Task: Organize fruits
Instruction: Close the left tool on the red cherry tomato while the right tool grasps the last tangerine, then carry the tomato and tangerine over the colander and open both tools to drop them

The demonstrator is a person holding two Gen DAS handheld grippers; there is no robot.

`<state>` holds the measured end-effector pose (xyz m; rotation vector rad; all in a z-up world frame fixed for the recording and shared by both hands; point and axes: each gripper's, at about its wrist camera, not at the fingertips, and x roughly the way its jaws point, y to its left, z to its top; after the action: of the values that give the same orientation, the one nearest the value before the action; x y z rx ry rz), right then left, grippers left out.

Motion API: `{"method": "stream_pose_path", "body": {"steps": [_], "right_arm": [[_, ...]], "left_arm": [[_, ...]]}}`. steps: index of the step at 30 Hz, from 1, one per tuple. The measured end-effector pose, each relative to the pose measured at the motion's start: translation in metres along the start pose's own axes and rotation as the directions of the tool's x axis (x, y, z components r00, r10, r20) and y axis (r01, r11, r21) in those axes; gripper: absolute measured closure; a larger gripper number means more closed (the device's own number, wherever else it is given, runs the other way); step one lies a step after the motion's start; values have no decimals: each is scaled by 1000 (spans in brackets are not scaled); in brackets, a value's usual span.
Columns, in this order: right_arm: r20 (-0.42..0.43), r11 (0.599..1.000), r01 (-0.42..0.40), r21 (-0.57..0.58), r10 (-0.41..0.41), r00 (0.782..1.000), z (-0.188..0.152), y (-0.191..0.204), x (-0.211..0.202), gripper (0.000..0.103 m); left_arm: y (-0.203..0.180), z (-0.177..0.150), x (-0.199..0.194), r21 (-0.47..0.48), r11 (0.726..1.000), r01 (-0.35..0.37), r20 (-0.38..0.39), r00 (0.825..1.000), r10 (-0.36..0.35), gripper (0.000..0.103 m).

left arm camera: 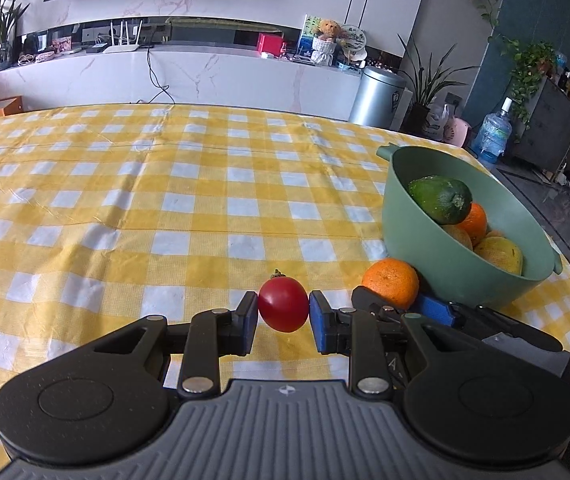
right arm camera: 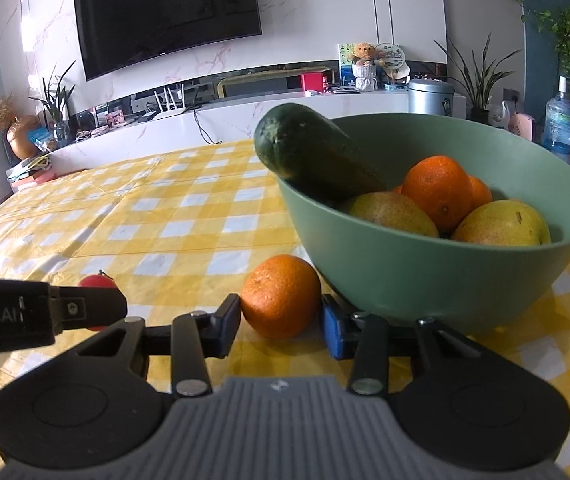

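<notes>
A small red tomato (left arm camera: 283,309) sits between the blue pads of my left gripper (left arm camera: 283,318), which is shut on it just above the checked cloth. It shows partly in the right wrist view (right arm camera: 95,281), behind the left gripper's finger. An orange (right arm camera: 281,296) lies on the cloth against the green bowl (right arm camera: 445,276); my right gripper (right arm camera: 281,326) has its pads on both sides of it, touching. The orange also shows in the left wrist view (left arm camera: 391,282). The bowl (left arm camera: 405,216) holds a cucumber (right arm camera: 309,152), oranges and pears.
The table wears a yellow and white checked cloth (left arm camera: 165,208). The bowl stands near the table's right edge. Beyond the table are a white counter, a TV, a metal bin (left arm camera: 377,96) and plants.
</notes>
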<state>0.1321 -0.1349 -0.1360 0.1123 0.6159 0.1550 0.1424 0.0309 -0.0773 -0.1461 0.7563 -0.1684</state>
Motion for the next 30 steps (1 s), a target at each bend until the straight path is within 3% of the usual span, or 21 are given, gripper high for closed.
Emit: {"method": "stream_pose_path", "body": {"steps": [16,25,30], "right_arm": [[17,993,-109,-34,110,994,5,-7,-62,63],[72,991,-121,-60,125,990,12,-22,-108,63],[120,993,-101,-63,108,987,18,-45,-138,63]], "left_arm": [[-27,-1,-48,36,999,-23,35,999,22,72],[-59,3,-74,106,994,12,74,997,-20,72],[-82,10,-82,147,987,71,90,992,-85,72]]}}
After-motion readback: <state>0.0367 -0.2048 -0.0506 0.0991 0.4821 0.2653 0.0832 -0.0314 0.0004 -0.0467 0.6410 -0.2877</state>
